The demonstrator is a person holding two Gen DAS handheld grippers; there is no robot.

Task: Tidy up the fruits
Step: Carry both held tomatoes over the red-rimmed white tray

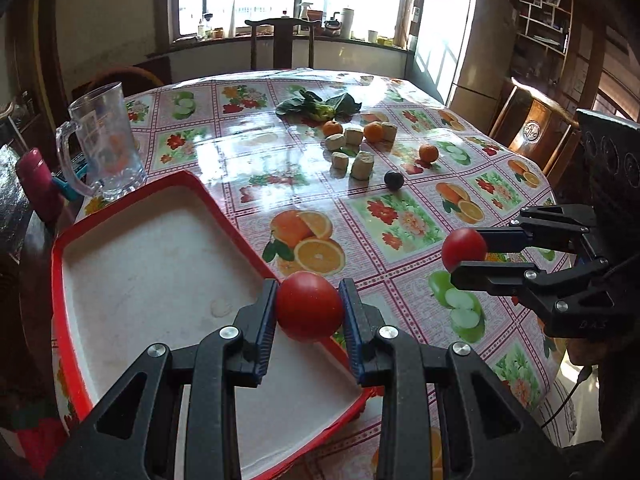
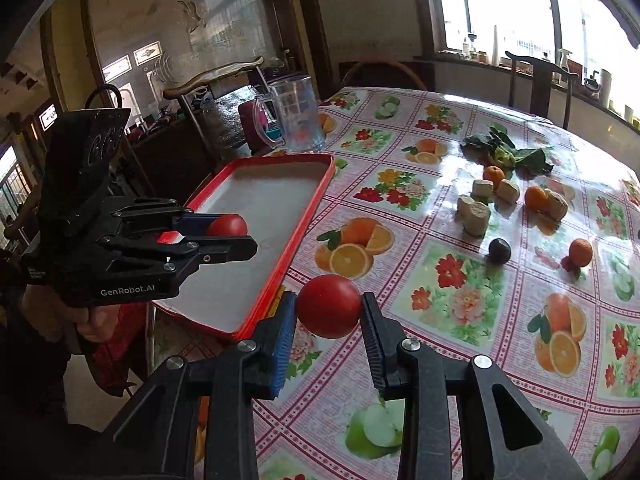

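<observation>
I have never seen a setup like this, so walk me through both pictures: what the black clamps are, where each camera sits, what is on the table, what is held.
No robot here: a person holds two hand-held grippers, each with a camera looking along its fingers. The left gripper grips a red tomato above the edge of the red-rimmed tray. The right gripper grips a second tomato over the tablecloth. Each camera also sees the other gripper from the side. Left on the table: three oranges, a dark round fruit, beige cut chunks, leafy greens and a clear mug.
</observation>
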